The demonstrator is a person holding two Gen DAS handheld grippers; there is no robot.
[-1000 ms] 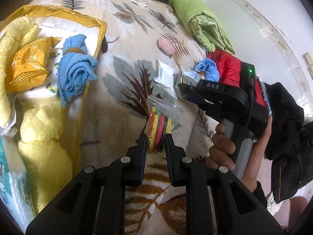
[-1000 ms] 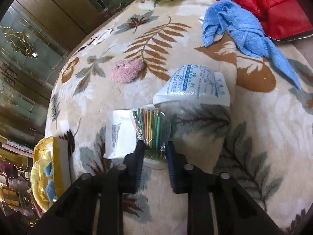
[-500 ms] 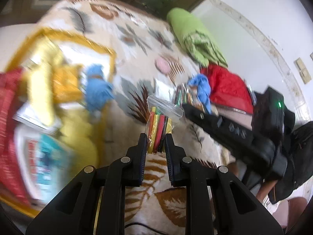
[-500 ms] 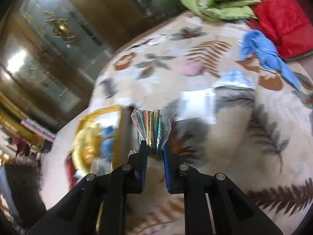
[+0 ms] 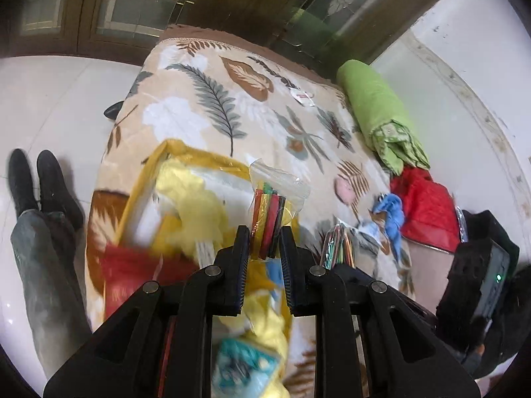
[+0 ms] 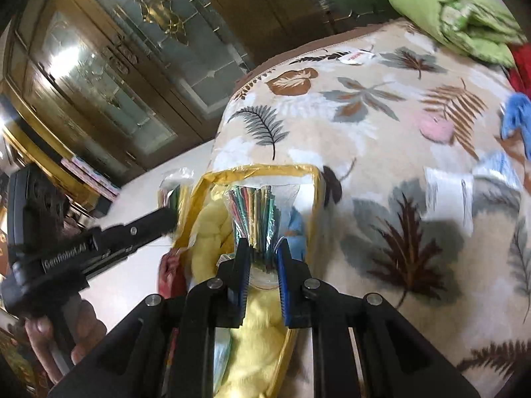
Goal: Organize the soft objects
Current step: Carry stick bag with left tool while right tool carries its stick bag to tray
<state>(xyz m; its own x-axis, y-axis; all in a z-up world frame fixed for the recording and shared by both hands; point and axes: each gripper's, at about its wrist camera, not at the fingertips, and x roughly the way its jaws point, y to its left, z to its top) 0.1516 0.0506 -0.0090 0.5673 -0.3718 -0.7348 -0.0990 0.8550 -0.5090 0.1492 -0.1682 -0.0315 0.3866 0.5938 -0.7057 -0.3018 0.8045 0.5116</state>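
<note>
Left packet: a clear packet of thick coloured strips, red, yellow, green and dark, clamped at its lower end in the left gripper; top flap free, held in the air over the near edge of the bin.
Right packet: a clear sleeve of thin coloured sticks, pinched at its base by the right gripper; it fans out above the jaws, also in the air over the bin.
Bin: a yellow-rimmed soft bin on the blanket, already holding a yellow towel, something blue and a red piece at its near side; details inside are blurred.
Step in hand: both packets appear to be in carry, arriving over the bin; neither is set down yet.
Next move: likely lower each packet into a free spot in the bin, then part the jaws; the two grippers sit close together, so one should go first or they should keep apart.
Handling: the film is slick and limp, so the packets may flop or slide on release.
Left to sort: on the blanket lie a pink puff, white sachets and a blue cloth, well apart from the bin.
Far edge: a green roll and a red jacket.
</note>
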